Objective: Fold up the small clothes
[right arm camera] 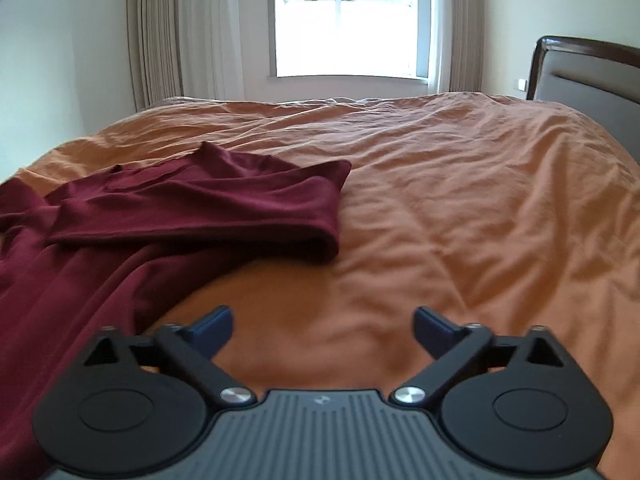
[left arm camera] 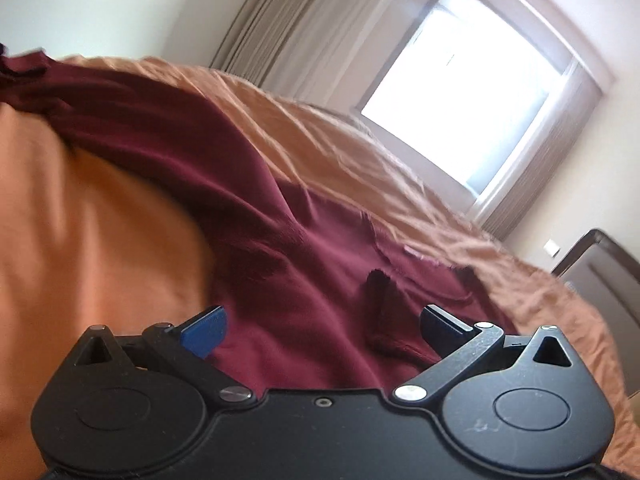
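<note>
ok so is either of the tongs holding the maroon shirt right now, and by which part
Nothing is held. The left tongs are open above the maroon shirt, and the right tongs are open over the bare orange bedcover.

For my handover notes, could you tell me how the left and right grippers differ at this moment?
The left gripper hangs over the maroon shirt; the right gripper hangs over bare orange bedspread. The left's view is tilted; the right's is level. Both are open and hold nothing.
</note>
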